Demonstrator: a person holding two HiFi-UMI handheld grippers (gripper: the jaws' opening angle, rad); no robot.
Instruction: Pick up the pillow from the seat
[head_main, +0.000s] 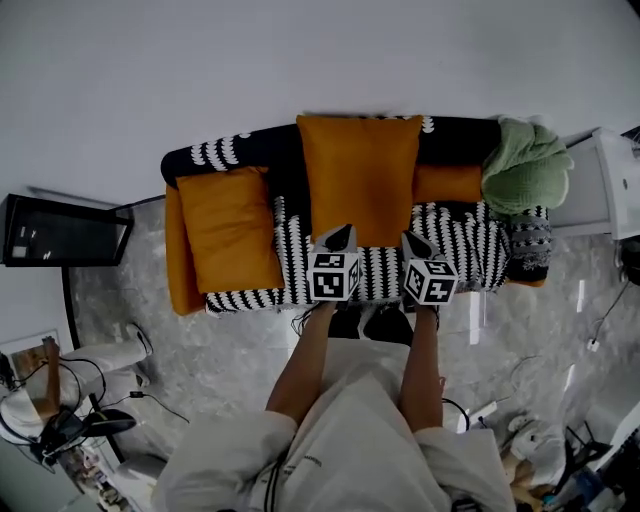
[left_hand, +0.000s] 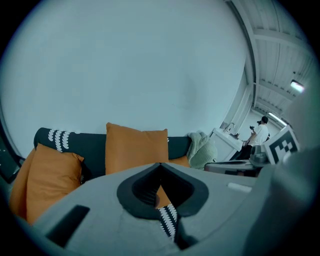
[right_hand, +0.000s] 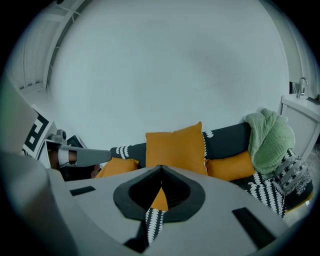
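left claw closed, right claw closed, both empty

Plain white wall, grey marbled floor, white cabinet at right.

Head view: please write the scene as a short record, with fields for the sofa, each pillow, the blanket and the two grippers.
sofa: black with white pattern
middle pillow: orange, upright against the backrest
left pillow: orange, on the seat
right pillow: orange, small, beside the blanket
blanket: green, heaped at the right end
left gripper: shut, empty
right gripper: shut, empty
task: no pillow held yet
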